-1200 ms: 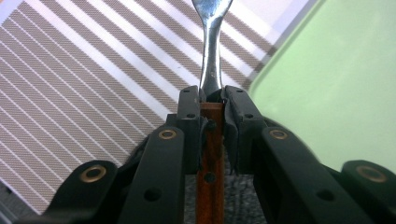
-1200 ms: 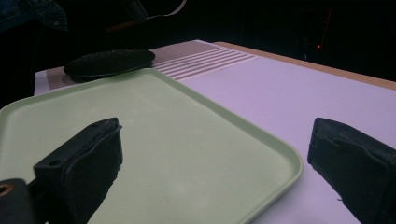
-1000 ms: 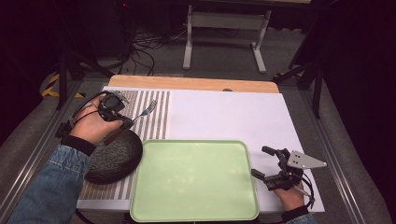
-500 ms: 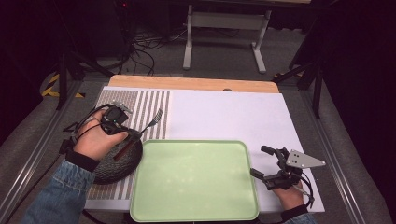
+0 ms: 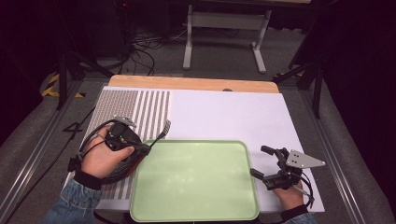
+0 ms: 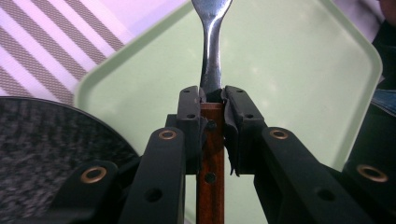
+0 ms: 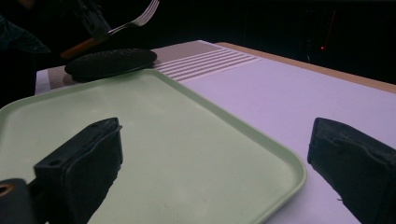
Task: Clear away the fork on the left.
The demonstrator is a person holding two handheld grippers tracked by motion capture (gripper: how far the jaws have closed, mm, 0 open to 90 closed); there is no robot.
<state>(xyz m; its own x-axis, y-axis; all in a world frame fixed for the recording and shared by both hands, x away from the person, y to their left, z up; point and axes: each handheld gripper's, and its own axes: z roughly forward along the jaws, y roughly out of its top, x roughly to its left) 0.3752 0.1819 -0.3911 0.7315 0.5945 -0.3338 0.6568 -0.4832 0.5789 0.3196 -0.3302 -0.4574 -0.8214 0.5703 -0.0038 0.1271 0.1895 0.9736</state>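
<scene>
My left gripper (image 5: 143,149) is shut on a fork (image 5: 161,131) with a wooden handle (image 6: 211,158), clamped where the steel neck meets the wood. The tines point up and away over the far left corner of the pale green tray (image 5: 194,184). In the left gripper view the fork (image 6: 211,32) rises between my jaws above the tray (image 6: 289,60). A dark speckled plate (image 5: 119,170) lies under that hand, left of the tray. My right gripper (image 5: 259,161) rests open at the tray's right edge with nothing between its jaws.
A white mat (image 5: 233,116) with a striped patch (image 5: 140,105) covers the table, with a wooden strip (image 5: 187,83) at the far edge. Beyond the table stand a grey frame (image 5: 224,21) and loose cables (image 5: 144,44) on the floor.
My left hand has carried the fork nearer and to the right, down over the plate to the tray's left corner. The right gripper has stayed put.
</scene>
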